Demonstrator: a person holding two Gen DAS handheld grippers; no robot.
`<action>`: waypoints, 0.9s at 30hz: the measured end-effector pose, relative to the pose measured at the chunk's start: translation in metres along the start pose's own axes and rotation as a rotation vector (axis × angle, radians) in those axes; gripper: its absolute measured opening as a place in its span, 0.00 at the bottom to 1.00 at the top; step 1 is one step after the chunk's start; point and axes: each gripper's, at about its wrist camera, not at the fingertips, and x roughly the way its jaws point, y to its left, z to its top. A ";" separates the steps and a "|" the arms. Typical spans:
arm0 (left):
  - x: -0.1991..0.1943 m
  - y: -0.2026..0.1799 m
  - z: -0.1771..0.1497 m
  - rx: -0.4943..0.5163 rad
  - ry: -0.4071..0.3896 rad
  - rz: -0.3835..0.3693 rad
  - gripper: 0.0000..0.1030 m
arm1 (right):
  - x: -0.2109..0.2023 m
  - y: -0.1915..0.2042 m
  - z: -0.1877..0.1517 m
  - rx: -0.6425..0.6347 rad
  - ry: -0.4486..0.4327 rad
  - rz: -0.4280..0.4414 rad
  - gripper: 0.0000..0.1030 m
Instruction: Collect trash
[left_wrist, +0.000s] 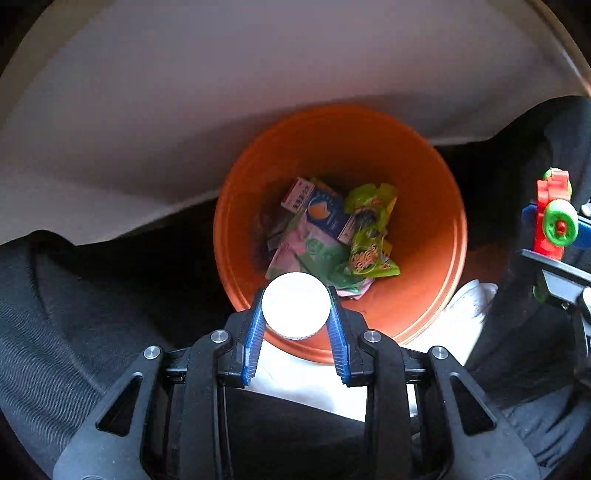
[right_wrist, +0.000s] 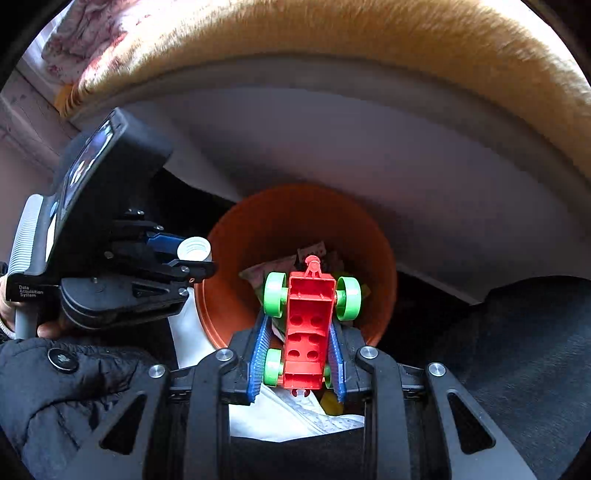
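Left gripper (left_wrist: 295, 306): blue ribbed pads clamped on a round white plastic bottle cap (left_wrist: 296, 304), held above the bin's near rim.
Right gripper (right_wrist: 297, 339): closed on a red plastic toy car with green wheels (right_wrist: 308, 321), underside up, over the bin's mouth.
Round orange plastic bin (left_wrist: 424, 236): below both grippers, holding a green snack wrapper (left_wrist: 369, 236), a blue carton (left_wrist: 327, 214) and pink-green packets.
Beyond: pale wall panel (left_wrist: 184, 110).

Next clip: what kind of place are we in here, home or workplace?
Likely a home, perhaps a bedroom: an orange bin of snack wrappers on dark carpet, beside what looks like a bed with a furry tan blanket.
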 end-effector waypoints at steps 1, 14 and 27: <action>0.002 0.001 0.001 0.000 0.007 0.001 0.30 | 0.002 -0.001 0.001 0.002 0.004 0.001 0.28; -0.006 -0.009 0.008 0.061 -0.029 0.114 0.72 | 0.002 -0.008 0.008 0.005 -0.008 -0.020 0.65; -0.090 -0.007 -0.002 0.093 -0.298 0.104 0.74 | -0.105 -0.017 0.018 -0.032 -0.321 -0.141 0.95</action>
